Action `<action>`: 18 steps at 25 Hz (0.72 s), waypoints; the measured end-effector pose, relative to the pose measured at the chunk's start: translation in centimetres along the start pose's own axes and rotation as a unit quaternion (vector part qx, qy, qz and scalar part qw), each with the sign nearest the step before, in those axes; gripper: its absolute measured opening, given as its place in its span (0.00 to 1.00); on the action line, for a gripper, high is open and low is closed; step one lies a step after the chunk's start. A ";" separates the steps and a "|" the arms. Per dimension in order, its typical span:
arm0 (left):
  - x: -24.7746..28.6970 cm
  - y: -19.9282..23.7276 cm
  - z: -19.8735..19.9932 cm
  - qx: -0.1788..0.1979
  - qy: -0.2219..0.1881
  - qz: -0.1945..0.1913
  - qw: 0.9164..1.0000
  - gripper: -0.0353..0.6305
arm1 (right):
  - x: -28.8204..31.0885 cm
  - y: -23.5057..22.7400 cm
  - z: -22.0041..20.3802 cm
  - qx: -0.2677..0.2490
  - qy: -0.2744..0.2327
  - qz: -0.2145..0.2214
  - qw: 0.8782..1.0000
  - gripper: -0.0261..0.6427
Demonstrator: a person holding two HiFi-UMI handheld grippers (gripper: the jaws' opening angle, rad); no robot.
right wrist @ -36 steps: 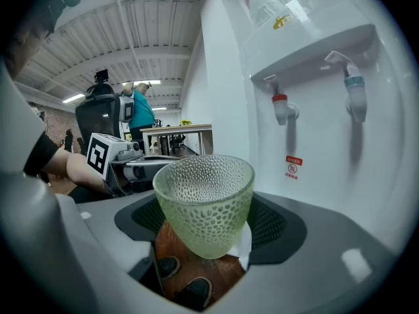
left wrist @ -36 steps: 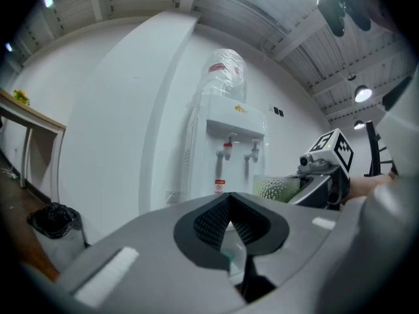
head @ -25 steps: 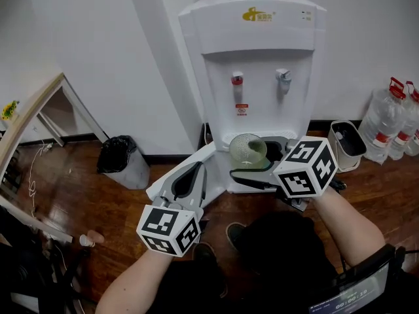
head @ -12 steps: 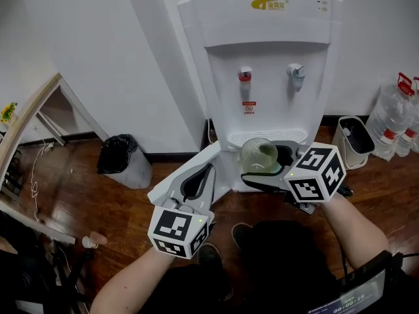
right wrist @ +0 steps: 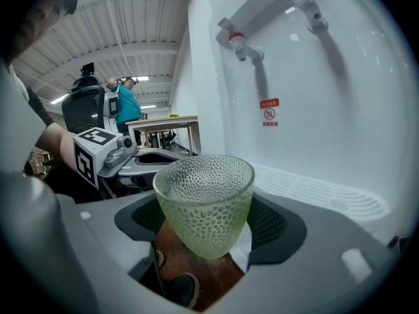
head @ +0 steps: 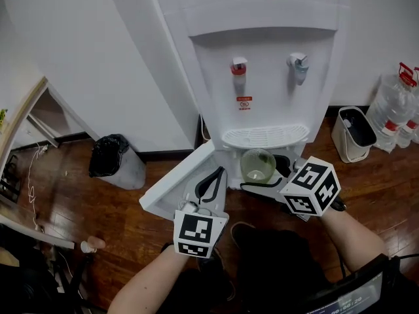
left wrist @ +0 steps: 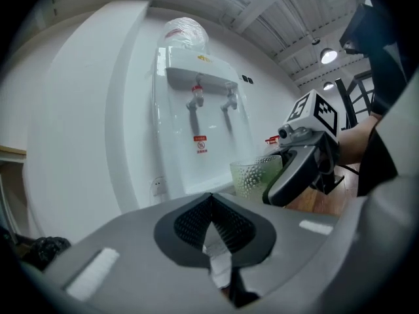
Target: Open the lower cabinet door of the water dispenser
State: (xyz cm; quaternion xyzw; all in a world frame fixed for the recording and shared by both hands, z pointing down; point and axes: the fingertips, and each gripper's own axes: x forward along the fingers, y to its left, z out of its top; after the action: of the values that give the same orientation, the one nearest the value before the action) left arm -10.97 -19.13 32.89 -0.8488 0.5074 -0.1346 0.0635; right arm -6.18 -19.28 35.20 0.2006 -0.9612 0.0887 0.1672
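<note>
The lower cabinet door (head: 171, 187) of the water dispenser (head: 262, 64) already stood swung out to the left from the foot of the machine, its white panel lying at a slant above the wooden floor (head: 78, 195). By that, the opening looked largely done; what remained, at most, was to swing the door wider or let go of it.

The left tool (head: 219, 173) lay over the door's near, free edge, touching or just above it. In the left gripper view its jaws were closed, the tips meeting, and I could not tell whether a thin part of the door was pinched behind them.

The right tool (head: 260, 170) was clenched on a green dimpled glass cup (head: 257, 162), held upright just under the drip tray (head: 265, 136), right of the door and apart from it.
</note>
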 end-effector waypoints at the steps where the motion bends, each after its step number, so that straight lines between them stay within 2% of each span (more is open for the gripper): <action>1: 0.3 0.3 -0.6 -0.003 0.001 0.006 1.000 0.02 | 0.4 -0.1 -0.6 -0.002 0.001 -0.003 1.000 0.60; 5: 1.1 2.0 -3.4 -0.019 0.005 0.063 0.998 0.02 | 1.6 -0.8 -2.9 -0.001 0.004 -0.015 1.000 0.60; 12: 2.9 -0.2 -9.7 -0.049 0.045 0.032 0.997 0.02 | 3.9 -3.4 -8.7 0.013 0.008 -0.063 0.998 0.60; 18: 3.6 0.1 -14.6 -0.097 0.070 0.056 0.991 0.02 | 5.5 -5.4 -12.9 0.034 0.007 -0.098 0.995 0.60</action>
State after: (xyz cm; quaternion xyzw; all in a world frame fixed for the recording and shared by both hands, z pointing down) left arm -13.74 -21.93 47.41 -0.8096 0.5681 -0.1397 -0.0476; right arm -5.03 -23.03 49.72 0.2985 -0.9322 0.1063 0.1750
